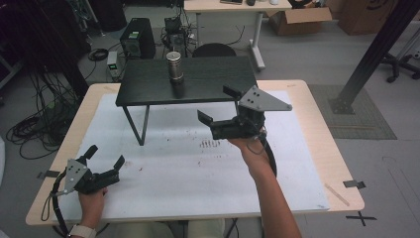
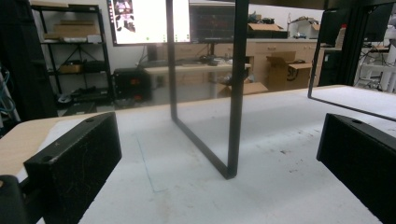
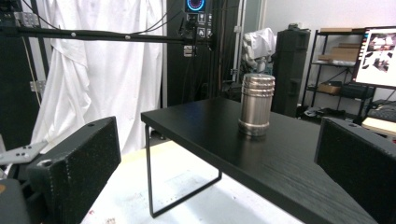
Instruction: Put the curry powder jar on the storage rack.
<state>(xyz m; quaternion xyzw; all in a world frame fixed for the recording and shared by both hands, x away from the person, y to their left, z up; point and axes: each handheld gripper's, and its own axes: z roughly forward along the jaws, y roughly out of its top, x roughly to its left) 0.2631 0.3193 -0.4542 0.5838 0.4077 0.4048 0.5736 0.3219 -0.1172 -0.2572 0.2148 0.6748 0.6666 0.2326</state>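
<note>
a steel canister (image 1: 174, 67) stands upright, long axis vertical, on a small black shelf (image 1: 208, 82) in the upper middle of the frame, raised above the white-topped counter (image 1: 198, 178). the right tool (image 1: 218, 109), jaws wide and empty, sits just right of centre, facing the canister up and to its left. it is clearly the nearer. the left tool (image 1: 105, 157), also wide and empty, rests at lower left.

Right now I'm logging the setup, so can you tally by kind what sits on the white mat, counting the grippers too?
Black shelf stands: 1, the black stand.
Metal canisters: 1, the steel canister, upright on the stand.
Grippers: 2, the left gripper and the right gripper, both open and holding nothing.
Total: 4.
</note>
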